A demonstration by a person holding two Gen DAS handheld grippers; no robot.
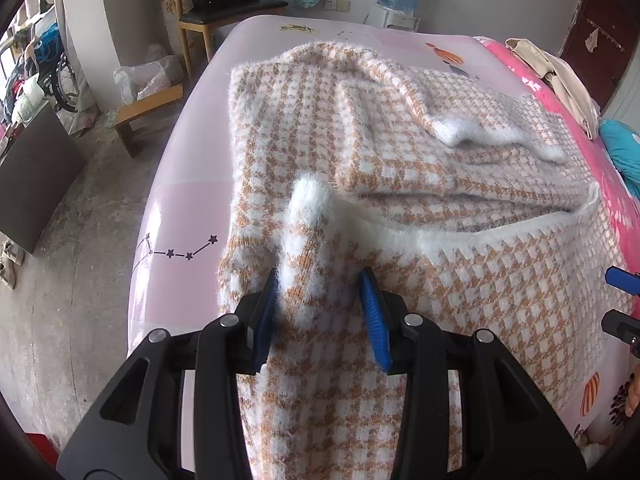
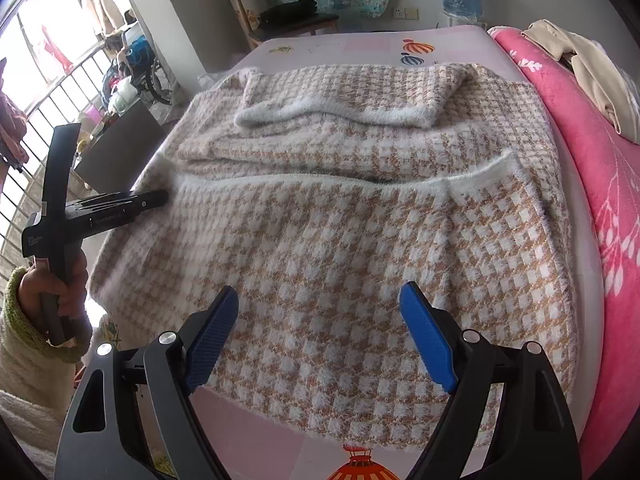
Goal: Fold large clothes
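Your right gripper [image 2: 320,312] hovers wide open and empty over the sweater's [image 2: 340,248] near hem. Your left gripper [image 1: 320,288], partly open, straddles a raised fold at its left edge. Farther off, the sweater spreads across the pink bed [image 1: 188,184].

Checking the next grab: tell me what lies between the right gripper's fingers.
In the right wrist view, the right gripper is open, and only the near hem area of the checked sweater lies between its fingers, lying flat and ungripped.
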